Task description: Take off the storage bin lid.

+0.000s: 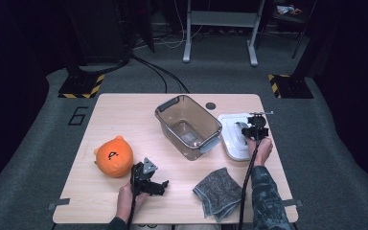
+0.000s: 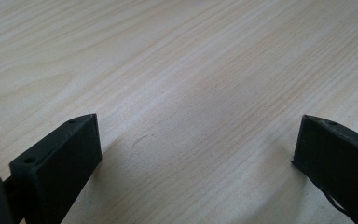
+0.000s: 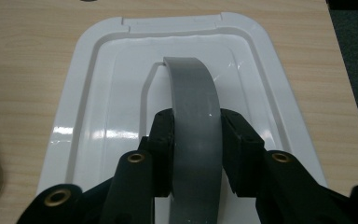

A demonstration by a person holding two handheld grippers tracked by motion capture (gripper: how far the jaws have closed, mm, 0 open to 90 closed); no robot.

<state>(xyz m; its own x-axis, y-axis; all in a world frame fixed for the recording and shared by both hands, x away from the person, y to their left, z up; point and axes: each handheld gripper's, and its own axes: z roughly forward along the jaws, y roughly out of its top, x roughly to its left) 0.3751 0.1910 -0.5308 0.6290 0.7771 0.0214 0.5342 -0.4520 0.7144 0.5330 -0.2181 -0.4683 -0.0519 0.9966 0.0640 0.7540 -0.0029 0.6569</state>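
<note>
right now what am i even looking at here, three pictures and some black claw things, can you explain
A person sits at a wooden table and holds a hand-held grasping tool in each hand; there is no robot arm. The high view is taken by a fixed camera above the table. The other two come from small cameras riding on each tool, looking along its black jaws.

On the table lie an orange plush toy, a clear plastic storage bin without its lid, a folded grey cloth and the bin's white lid.

The left tool rests near the plush toy with its jaws wide apart over bare wood, holding nothing. The right tool is closed on the lid's grey handle, its pads pressing both sides of the strap.
</note>
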